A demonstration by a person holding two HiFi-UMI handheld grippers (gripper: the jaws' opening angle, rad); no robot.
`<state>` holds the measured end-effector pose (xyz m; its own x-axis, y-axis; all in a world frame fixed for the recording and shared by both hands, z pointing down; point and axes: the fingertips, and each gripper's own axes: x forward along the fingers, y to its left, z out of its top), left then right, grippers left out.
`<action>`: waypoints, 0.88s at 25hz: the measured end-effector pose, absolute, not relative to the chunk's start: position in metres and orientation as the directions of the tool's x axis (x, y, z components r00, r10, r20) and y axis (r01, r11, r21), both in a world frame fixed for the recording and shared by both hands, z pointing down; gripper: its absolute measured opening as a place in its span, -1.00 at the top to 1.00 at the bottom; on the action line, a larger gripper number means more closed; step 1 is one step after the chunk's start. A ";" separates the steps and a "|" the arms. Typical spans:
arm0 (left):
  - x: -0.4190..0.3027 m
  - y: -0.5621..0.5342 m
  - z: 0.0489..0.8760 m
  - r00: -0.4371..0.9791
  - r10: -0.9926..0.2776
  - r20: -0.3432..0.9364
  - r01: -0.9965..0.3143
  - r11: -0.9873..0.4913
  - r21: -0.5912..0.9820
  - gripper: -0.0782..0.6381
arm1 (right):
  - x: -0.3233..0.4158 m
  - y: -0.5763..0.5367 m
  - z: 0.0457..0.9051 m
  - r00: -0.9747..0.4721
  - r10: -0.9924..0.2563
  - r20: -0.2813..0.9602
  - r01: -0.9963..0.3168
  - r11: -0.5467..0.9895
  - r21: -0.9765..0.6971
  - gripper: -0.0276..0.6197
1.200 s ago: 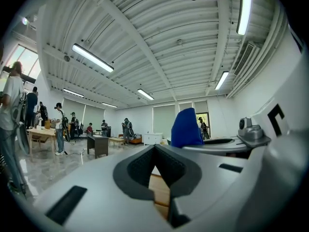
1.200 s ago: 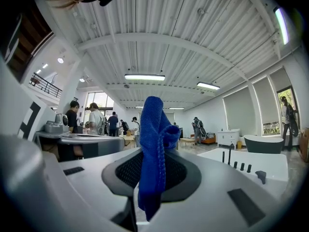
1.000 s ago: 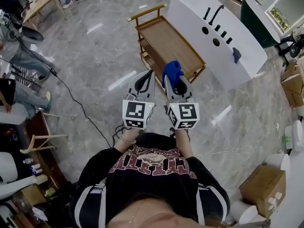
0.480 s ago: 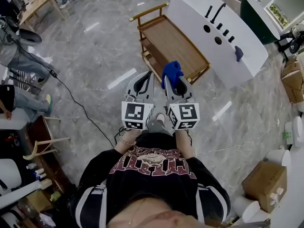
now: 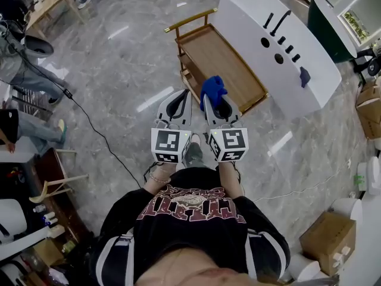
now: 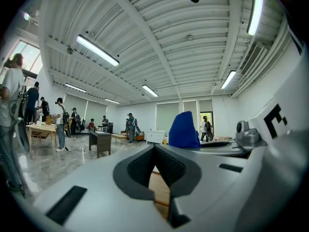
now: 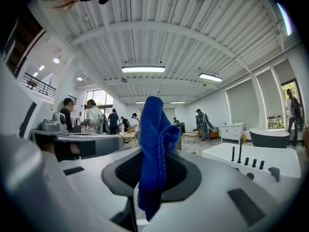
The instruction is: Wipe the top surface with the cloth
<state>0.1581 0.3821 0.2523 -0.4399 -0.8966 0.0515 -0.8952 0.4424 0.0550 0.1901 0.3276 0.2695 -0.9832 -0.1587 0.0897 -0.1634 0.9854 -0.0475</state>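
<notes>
A wooden cart (image 5: 225,57) with a flat tray top stands on the floor just ahead of both grippers. My right gripper (image 5: 209,102) is shut on a blue cloth (image 5: 213,90), which sticks up bunched above the jaws and overlaps the cart's near edge in the head view. In the right gripper view the blue cloth (image 7: 154,149) hangs pinched in the right gripper (image 7: 152,164). My left gripper (image 5: 186,95) is beside it, shut, holding nothing. In the left gripper view the cloth (image 6: 184,129) shows at the right, past the left gripper (image 6: 155,150), with cart wood (image 6: 158,190) below.
A white tub-like unit (image 5: 250,14) with black fittings stands right of the cart, a small blue item (image 5: 305,76) on its rim. A black cable (image 5: 100,133) crosses the marble floor at the left. People (image 5: 24,70) and a chair (image 5: 55,177) are at the left, a cardboard box (image 5: 327,240) at the lower right.
The view has shifted slightly relative to the cart and tub, and a foot now shows between the grippers. Both grippers keep their pose, the cloth still held.
</notes>
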 end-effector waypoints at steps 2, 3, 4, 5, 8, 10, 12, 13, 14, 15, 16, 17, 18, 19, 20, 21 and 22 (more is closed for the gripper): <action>0.142 0.366 0.251 -0.444 -0.895 0.050 -0.894 0.446 0.047 0.65 | 0.171 0.314 0.269 -0.986 -0.144 0.087 -0.148 0.988 -0.051 0.64; 0.133 0.357 0.250 -0.446 -0.894 0.050 -0.893 0.448 0.044 0.65 | 0.161 0.306 0.268 -0.987 -0.136 0.085 -0.141 0.989 -0.051 0.64; 0.124 0.348 0.249 -0.448 -0.893 0.050 -0.892 0.450 0.044 0.65 | 0.151 0.298 0.266 -0.988 -0.130 0.082 -0.134 0.990 -0.050 0.64; 0.115 0.338 0.249 -0.450 -0.892 0.051 -0.891 0.452 0.044 0.65 | 0.142 0.289 0.265 -0.989 -0.124 0.079 -0.128 0.991 -0.049 0.64; 0.095 0.310 0.249 -0.459 -0.886 0.062 -0.886 0.462 0.034 0.65 | 0.119 0.262 0.263 -0.991 -0.106 0.077 -0.110 0.993 -0.051 0.64; 0.085 0.292 0.248 -0.465 -0.883 0.066 -0.884 0.467 0.027 0.65 | 0.107 0.246 0.263 -0.992 -0.093 0.079 -0.098 0.994 -0.055 0.64; 0.076 0.277 0.247 -0.467 -0.881 0.067 -0.882 0.470 0.025 0.65 | 0.096 0.234 0.262 -0.994 -0.081 0.078 -0.086 0.995 -0.057 0.64; 0.071 0.271 0.246 -0.470 -0.880 0.067 -0.881 0.472 0.025 0.65 | 0.091 0.229 0.261 -0.994 -0.076 0.076 -0.081 0.995 -0.057 0.64; 0.067 0.266 0.246 -0.472 -0.879 0.066 -0.880 0.475 0.025 0.65 | 0.087 0.224 0.259 -0.995 -0.072 0.073 -0.076 0.996 -0.056 0.64; 0.062 0.261 0.245 -0.475 -0.878 0.064 -0.878 0.477 0.027 0.65 | 0.083 0.219 0.258 -0.995 -0.069 0.071 -0.073 0.996 -0.053 0.64; 0.059 0.256 0.245 -0.478 -0.876 0.062 -0.876 0.481 0.027 0.65 | 0.079 0.214 0.257 -0.995 -0.067 0.069 -0.070 0.996 -0.051 0.64; 0.055 0.252 0.244 -0.482 -0.874 0.062 -0.875 0.484 0.025 0.65 | 0.077 0.209 0.257 -0.996 -0.065 0.068 -0.068 0.996 -0.049 0.64; 0.053 0.247 0.245 -0.485 -0.872 0.062 -0.873 0.487 0.024 0.65 | 0.074 0.204 0.258 -0.996 -0.063 0.068 -0.067 0.997 -0.049 0.64; 0.051 0.243 0.246 -0.488 -0.870 0.064 -0.871 0.490 0.024 0.65 | 0.073 0.199 0.259 -0.996 -0.062 0.069 -0.066 0.997 -0.050 0.64; 0.050 0.239 0.247 -0.490 -0.869 0.066 -0.870 0.493 0.025 0.65 | 0.072 0.195 0.260 -0.996 -0.061 0.070 -0.065 0.997 -0.052 0.64; 0.048 0.236 0.248 -0.492 -0.868 0.068 -0.869 0.494 0.025 0.65 | 0.072 0.191 0.261 -0.996 -0.061 0.071 -0.065 0.996 -0.054 0.64; 0.047 0.232 0.249 -0.492 -0.868 0.070 -0.869 0.494 0.025 0.65 | 0.071 0.188 0.262 -0.996 -0.060 0.070 -0.064 0.996 -0.056 0.64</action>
